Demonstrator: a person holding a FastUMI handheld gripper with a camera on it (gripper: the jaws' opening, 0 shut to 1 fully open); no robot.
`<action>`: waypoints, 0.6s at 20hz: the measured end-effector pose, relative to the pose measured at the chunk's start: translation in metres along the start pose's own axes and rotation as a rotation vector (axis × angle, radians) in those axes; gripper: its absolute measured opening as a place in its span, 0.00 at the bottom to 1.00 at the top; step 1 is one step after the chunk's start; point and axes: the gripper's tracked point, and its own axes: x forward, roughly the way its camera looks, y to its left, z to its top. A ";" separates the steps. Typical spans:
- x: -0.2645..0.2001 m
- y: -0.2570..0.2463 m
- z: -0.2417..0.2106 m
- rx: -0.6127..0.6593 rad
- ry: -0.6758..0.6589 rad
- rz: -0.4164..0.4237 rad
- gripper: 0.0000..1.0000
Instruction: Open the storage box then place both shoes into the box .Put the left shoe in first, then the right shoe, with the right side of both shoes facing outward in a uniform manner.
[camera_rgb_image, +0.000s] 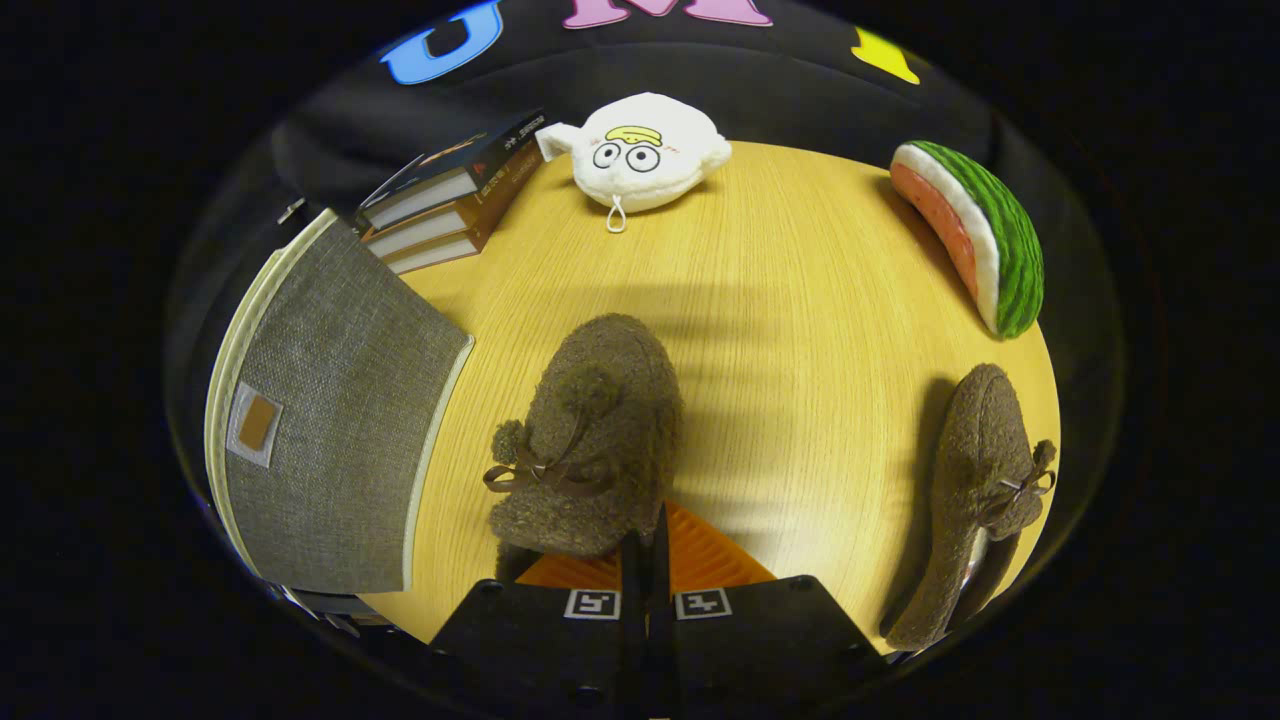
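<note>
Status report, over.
Gripper shut, fingers at the near brown fuzzy shoe, gripping nothing. Grey storage box lid closed, beside that shoe. Second shoe apart. Nothing between.

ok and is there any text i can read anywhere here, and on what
Nothing can be quoted.
books: spine print, too small to read
storage box: sewn patch, no text legible
tool, fingers nearly together at the near shoe heel: square code markers, no words

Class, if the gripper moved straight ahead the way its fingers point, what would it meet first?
Probably the fuzzy brown shoe just ahead of the gripper, whose fingers look shut with nothing between them; depth is uncertain.
</note>
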 end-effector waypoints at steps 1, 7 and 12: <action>-0.002 -0.002 0.002 0.008 -0.004 0.000 0.05; -0.036 -0.006 0.019 -0.010 -0.078 -0.036 0.05; -0.070 0.007 0.034 0.067 -0.130 -0.035 0.05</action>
